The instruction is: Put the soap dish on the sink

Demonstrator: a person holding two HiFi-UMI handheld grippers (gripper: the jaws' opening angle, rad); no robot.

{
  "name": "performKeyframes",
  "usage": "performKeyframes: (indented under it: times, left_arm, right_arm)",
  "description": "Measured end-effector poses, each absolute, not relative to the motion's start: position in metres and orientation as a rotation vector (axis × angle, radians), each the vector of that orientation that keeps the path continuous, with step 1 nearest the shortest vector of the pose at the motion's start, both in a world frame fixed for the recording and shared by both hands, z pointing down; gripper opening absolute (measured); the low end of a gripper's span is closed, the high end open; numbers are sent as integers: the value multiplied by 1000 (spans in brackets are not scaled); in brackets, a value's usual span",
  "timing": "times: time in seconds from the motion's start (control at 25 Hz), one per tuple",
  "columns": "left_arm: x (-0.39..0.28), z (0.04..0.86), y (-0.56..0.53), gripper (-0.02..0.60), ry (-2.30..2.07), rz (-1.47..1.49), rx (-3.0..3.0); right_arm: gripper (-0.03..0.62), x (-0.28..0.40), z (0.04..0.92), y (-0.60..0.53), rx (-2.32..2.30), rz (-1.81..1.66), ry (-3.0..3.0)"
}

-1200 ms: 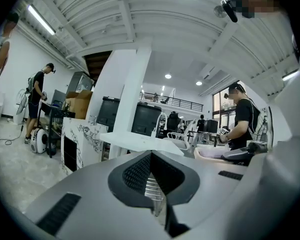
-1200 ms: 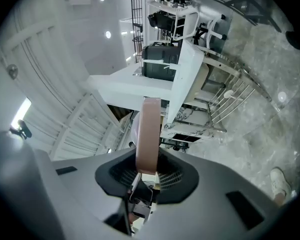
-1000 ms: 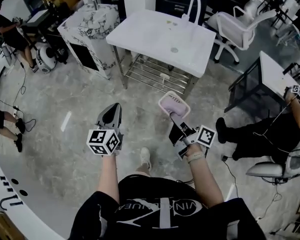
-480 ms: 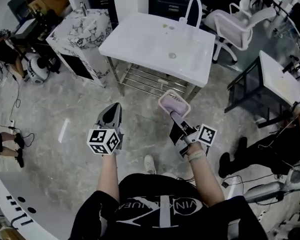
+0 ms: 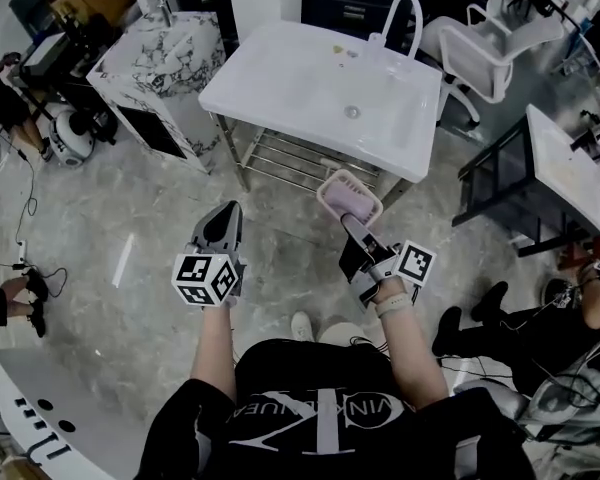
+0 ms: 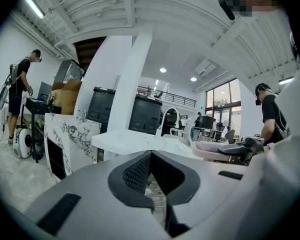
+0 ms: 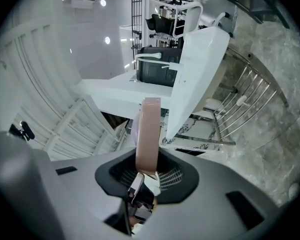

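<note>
A pink soap dish (image 5: pixel 348 196) is held out in front of me by its near edge, with my right gripper (image 5: pixel 349 224) shut on it. In the right gripper view the soap dish (image 7: pixel 149 134) stands edge-on between the jaws of the right gripper (image 7: pixel 146 171). The white sink (image 5: pixel 310 78) with its arched faucet (image 5: pixel 405 13) stands just ahead, the dish short of its front edge. My left gripper (image 5: pixel 227 218) hangs beside it over the floor, shut with nothing in it. In the left gripper view the left gripper (image 6: pixel 151 156) points at the sink (image 6: pixel 130 139).
A metal rack (image 5: pixel 300 158) sits under the sink. A marble cabinet (image 5: pixel 160 53) stands to its left, a white chair (image 5: pixel 480 48) behind it, and a dark-framed table (image 5: pixel 560 168) to the right. A seated person (image 5: pixel 500 318) and cables are at the right.
The sink has come nearer as both grippers moved toward it. The soap dish stays in the right gripper, now close to the sink's front edge.
</note>
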State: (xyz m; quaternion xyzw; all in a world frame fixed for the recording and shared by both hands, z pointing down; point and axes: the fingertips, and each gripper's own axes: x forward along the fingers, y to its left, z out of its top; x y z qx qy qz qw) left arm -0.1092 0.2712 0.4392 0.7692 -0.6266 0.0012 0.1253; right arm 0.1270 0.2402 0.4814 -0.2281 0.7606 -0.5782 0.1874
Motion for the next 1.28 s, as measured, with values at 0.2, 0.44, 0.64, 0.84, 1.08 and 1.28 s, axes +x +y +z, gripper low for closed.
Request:
performKeyframes:
  times: [0.2, 0.44, 0.64, 0.84, 1.08, 1.28]
  left_arm:
    - [-124, 442, 263, 12, -1843, -7, 2218]
    - [-138, 445, 248, 12, -1858, -12, 2207]
    - [-152, 443, 222, 12, -1870, -6, 2204]
    - [-168, 438, 181, 12, -1881, -12, 2199]
    - [-173, 436, 121, 12, -1866, -22, 2201]
    - [-173, 436, 73, 12, -1846, -19, 2203]
  right_arm:
    - [93, 114, 482, 228, -630, -1643, 2144]
    - [92, 100, 486, 205, -620, -1658, 2159]
    - [94, 83, 483, 173, -593, -1665, 2167]
    - [94, 68, 484, 134, -588, -1680, 2184]
    - [94, 51, 479, 84, -552, -1722, 2181]
    - [94, 43, 471, 42, -525, -1710, 2212]
